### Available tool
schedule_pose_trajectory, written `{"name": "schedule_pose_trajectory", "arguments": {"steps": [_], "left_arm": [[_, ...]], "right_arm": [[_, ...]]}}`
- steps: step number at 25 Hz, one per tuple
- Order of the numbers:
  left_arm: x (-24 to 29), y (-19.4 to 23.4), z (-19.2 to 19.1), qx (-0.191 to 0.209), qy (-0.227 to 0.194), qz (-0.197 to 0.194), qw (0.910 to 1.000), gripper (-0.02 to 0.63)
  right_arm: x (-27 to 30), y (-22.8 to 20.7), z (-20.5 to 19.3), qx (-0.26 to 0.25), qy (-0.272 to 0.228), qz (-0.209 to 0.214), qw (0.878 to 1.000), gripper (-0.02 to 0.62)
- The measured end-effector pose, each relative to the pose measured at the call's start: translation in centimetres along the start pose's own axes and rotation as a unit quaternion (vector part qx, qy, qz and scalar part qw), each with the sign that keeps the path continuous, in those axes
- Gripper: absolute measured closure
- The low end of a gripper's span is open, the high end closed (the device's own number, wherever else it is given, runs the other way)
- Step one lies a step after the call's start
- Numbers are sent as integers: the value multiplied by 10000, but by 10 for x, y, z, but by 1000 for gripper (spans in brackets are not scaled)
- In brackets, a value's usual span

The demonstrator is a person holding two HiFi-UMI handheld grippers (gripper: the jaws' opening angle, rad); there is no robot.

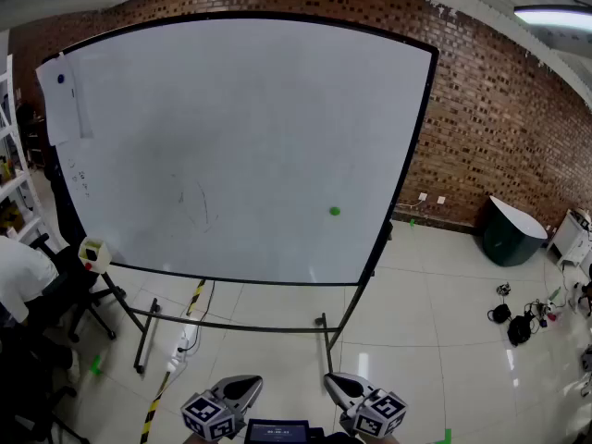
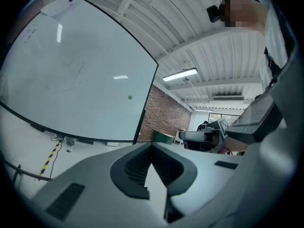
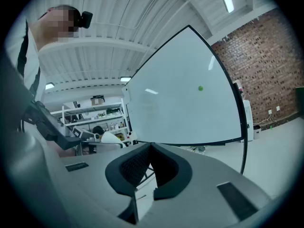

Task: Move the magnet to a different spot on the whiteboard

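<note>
While I am holding my left claw (image 1: 250, 385) and right claw (image 1: 335, 383) clenched, empty, I am risking shoving the magnet (image 1: 334, 211) off the whiteboard (image 1: 231, 137) unless they open first.

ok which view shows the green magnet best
The head view: it faces the whiteboard almost square-on, and the green magnet stands out clearly at the board's lower right. The left and right gripper views each show the magnet only as a tiny green dot on a slanted board.
</note>
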State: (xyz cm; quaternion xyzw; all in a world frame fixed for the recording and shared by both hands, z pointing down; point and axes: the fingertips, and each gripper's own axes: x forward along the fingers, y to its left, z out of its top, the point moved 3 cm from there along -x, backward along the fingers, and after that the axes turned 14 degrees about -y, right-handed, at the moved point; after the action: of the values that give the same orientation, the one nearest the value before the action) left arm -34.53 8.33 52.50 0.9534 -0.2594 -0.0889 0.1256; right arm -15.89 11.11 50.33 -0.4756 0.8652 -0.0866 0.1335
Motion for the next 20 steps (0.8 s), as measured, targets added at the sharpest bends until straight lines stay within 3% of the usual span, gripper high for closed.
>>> {"name": "schedule_pose_trajectory", "arguments": {"steps": [4, 10, 20], "left_arm": [[5, 8, -2, -108, -63, -40, 9999, 598], [17, 0, -5, -197, 1, -476, 9987, 600], [50, 19, -1, -293, -20, -169, 9994, 600]], "right_arm": [[2, -4, 3, -29, -67, -35, 10000, 561], [-1, -13, 0, -21, -58, -158, 9999, 561], [14, -52, -7, 198, -92, -100, 9997, 561]]}}
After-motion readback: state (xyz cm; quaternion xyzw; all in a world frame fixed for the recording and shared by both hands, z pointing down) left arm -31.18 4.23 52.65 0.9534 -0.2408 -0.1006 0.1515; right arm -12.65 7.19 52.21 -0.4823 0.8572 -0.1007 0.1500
